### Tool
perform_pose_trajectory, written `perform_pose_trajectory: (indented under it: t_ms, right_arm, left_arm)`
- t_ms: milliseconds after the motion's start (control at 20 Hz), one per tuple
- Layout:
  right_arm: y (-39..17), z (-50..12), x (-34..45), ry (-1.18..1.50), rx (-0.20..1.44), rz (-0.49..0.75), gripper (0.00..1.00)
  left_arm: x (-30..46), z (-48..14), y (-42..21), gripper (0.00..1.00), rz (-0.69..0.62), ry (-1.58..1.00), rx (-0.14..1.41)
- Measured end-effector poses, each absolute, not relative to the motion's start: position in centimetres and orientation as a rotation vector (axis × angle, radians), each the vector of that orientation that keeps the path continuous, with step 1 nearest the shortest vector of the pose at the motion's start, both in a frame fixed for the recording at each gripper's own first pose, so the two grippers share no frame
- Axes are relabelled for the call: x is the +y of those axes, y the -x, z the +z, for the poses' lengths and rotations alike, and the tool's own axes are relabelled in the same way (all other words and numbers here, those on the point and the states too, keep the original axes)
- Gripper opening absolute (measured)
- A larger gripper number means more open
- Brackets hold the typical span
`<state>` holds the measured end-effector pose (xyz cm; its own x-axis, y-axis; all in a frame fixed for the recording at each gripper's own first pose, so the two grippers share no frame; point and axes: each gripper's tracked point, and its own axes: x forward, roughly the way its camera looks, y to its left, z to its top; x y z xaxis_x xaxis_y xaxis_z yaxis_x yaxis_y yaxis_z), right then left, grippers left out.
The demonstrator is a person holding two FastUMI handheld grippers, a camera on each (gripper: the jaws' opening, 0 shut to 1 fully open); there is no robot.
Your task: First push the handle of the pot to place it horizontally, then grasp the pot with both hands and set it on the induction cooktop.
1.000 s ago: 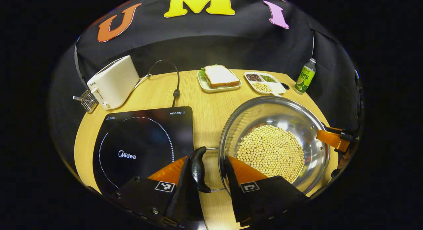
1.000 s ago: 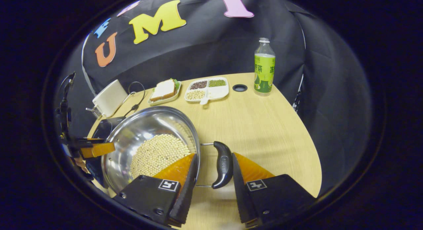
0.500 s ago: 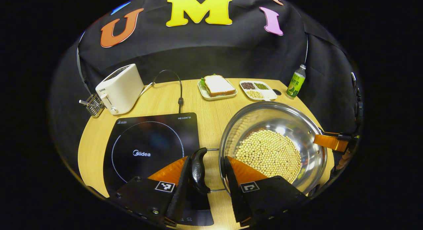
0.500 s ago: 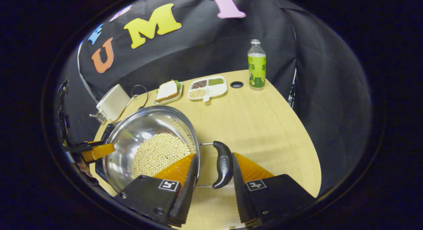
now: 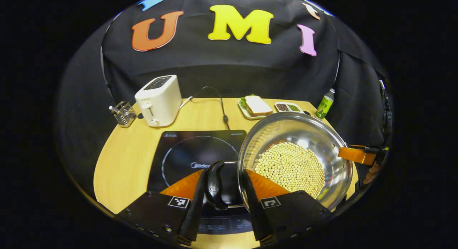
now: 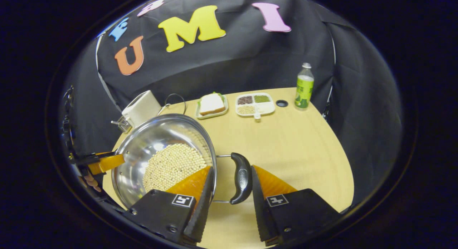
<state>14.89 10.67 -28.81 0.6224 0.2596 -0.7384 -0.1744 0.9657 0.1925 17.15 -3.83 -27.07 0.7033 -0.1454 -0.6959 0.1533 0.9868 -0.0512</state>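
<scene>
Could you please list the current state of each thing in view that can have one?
Pot: lidless, holding pale beans, partly over the cooktop.
Left tongs: straddling the pot's left handle; clamping unclear.
Right tongs: straddling the right handle; clamping unclear.
Induction cooktop: glass dark.
Toaster: slots look empty.
Bottle: upright, capped.

In the left gripper view the cooktop (image 5: 193, 159) lies on the table (image 5: 121, 159); the pot (image 5: 297, 152) is to its right, beans (image 5: 290, 166) inside; behind the cooktop stands the toaster (image 5: 157, 100), a rack (image 5: 123, 113) to its left; the sandwich plate (image 5: 256, 107), snack tray (image 5: 288, 107) and bottle (image 5: 325, 104) line the far edge.
</scene>
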Motion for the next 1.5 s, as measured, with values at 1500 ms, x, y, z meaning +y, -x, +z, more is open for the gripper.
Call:
perform_pose_trajectory:
  t_ms: [1500]
  right_arm:
    - [-21.5,-33.6,29.6,-0.013,0.816,0.355,0.59]
  left_arm:
    - [12.9,-31.3,-24.3,0.57,0.023,0.098,0.722]
